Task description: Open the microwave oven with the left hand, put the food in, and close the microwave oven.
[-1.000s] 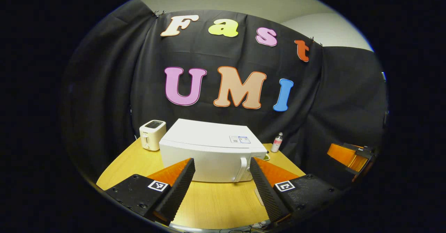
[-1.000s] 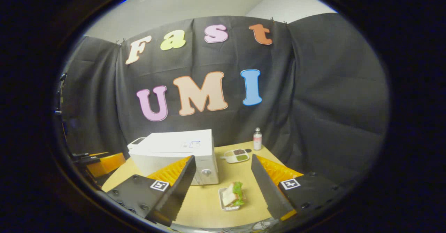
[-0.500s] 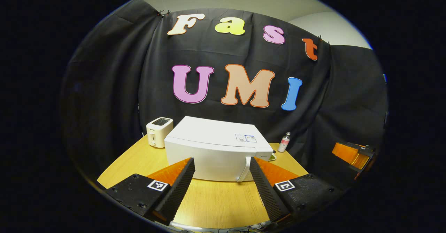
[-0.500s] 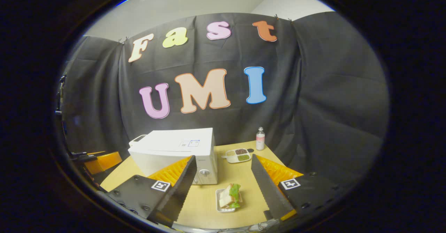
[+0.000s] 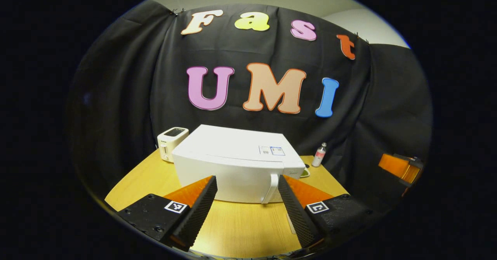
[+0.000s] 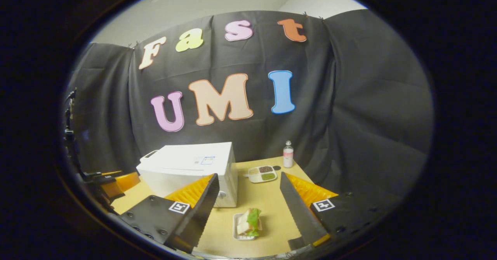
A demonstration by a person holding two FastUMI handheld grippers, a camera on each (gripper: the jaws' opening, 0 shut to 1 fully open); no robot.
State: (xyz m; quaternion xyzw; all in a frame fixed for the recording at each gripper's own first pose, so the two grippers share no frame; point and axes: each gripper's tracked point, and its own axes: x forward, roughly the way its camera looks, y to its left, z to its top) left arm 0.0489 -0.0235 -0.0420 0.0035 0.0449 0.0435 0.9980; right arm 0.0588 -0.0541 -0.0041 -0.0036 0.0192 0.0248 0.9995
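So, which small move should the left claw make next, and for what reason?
Probably ease the left claw forward and slightly right, toward the microwave oven's door handle. The microwave oven looks closed, the claw is open and apart from it, and the sandwich waits in its tray on the table.
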